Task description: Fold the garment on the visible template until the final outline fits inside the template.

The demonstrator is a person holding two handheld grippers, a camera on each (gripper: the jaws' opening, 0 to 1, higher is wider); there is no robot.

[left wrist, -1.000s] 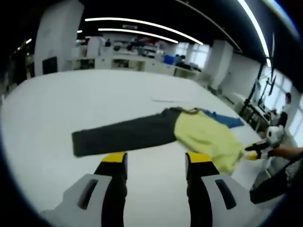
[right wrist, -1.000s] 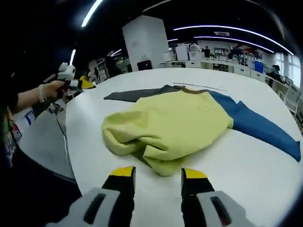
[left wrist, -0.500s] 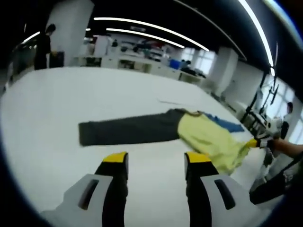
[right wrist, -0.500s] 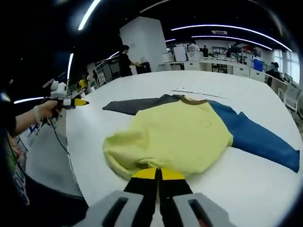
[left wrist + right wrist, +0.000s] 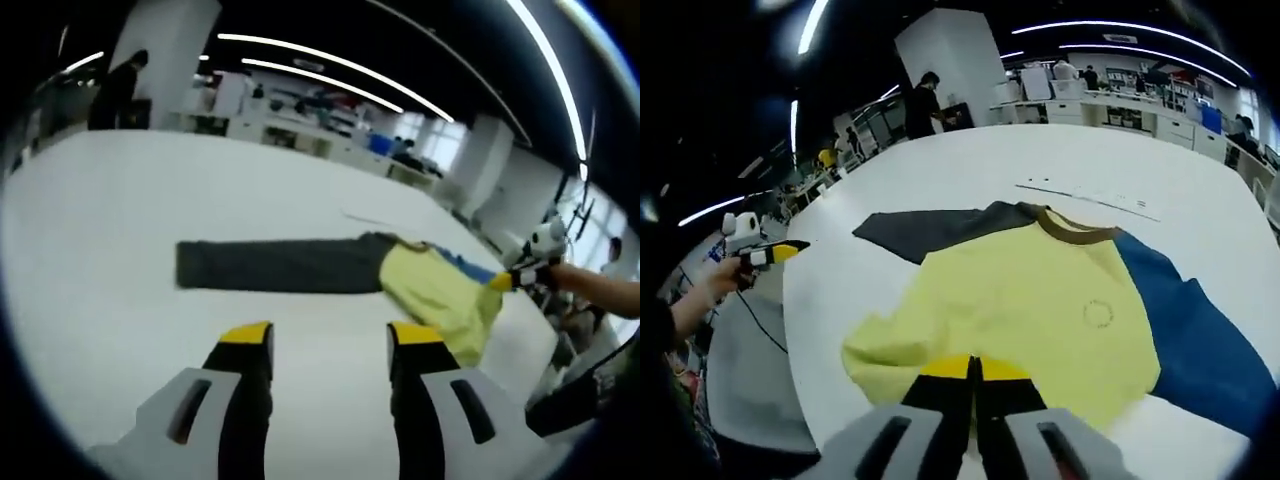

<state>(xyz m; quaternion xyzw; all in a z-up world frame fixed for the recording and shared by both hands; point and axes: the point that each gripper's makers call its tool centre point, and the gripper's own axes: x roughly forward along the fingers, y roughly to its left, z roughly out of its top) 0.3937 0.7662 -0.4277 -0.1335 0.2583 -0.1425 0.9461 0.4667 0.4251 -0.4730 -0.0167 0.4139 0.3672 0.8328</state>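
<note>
Lifted since 0.5 s ago, garment (image 5: 1040,310) hem (yellow) clamped in right gripper (image 5: 975,368); left gripper (image 5: 330,345) released

Left yellow-tipped grey two-jaw gripper (image 5: 322,345) held level, jaws parted with nothing between them; right yellow-tipped grey two-jaw gripper (image 5: 974,372) has its jaws pressed together; its holder's forearm (image 5: 600,290) reaches in at the side

The garment (image 5: 1040,310) is spread flat on the surface (image 5: 940,160), near its edge. In the right gripper view, one sleeve (image 5: 930,228) is laid out to the left and the other sleeve (image 5: 1200,345) to the right, with the template marks (image 5: 1090,192) behind the collar.
</note>
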